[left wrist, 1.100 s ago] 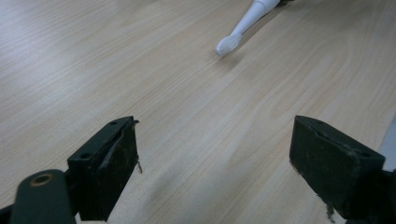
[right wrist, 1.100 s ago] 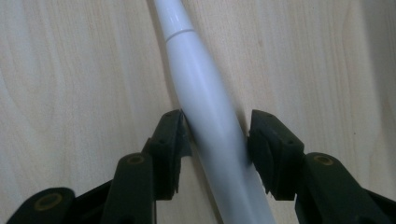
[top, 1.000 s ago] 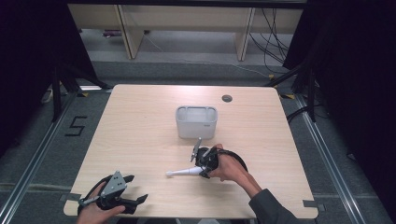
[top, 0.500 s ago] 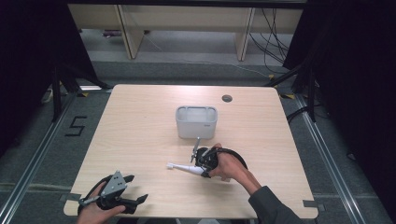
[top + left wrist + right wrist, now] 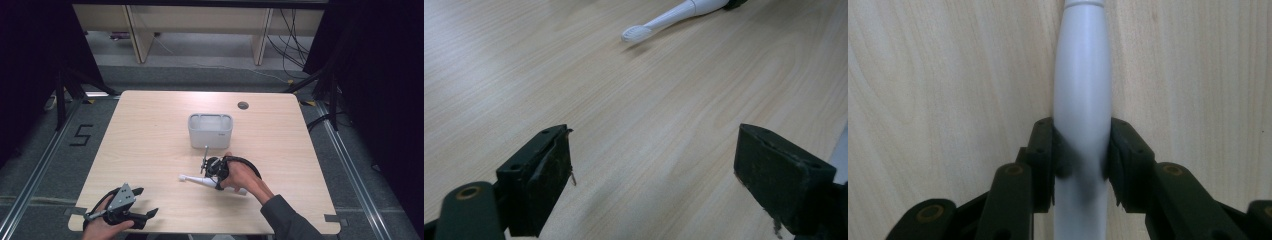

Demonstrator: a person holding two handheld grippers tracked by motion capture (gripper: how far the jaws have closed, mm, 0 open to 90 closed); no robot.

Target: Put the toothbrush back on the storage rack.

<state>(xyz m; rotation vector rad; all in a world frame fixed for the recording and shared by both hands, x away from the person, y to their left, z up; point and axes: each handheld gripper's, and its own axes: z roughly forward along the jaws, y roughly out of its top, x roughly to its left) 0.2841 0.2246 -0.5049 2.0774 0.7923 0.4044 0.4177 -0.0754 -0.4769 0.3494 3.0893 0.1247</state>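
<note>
A white electric toothbrush (image 5: 192, 180) lies flat on the wooden table (image 5: 150, 135), bristle head to the left. My right gripper (image 5: 214, 174) points down at its handle. In the right gripper view the jaws have just been closing and my right gripper (image 5: 1082, 160) is now shut on the toothbrush (image 5: 1082, 90), both pads pressing its thick body. My left gripper (image 5: 146, 201) rests near the table's front left corner. Seen from its own camera, my left gripper (image 5: 654, 185) stands open with bare wood between the jaws and the toothbrush (image 5: 664, 19) farther off.
A white rectangular holder (image 5: 210, 137) stands upright at the table's middle, just beyond the right hand. A round cable hole (image 5: 243, 105) sits near the far edge. Dark floor and shelving surround the table.
The toothbrush's head end has swung slightly toward the far side under the right gripper. The left gripper has stayed where it was.
</note>
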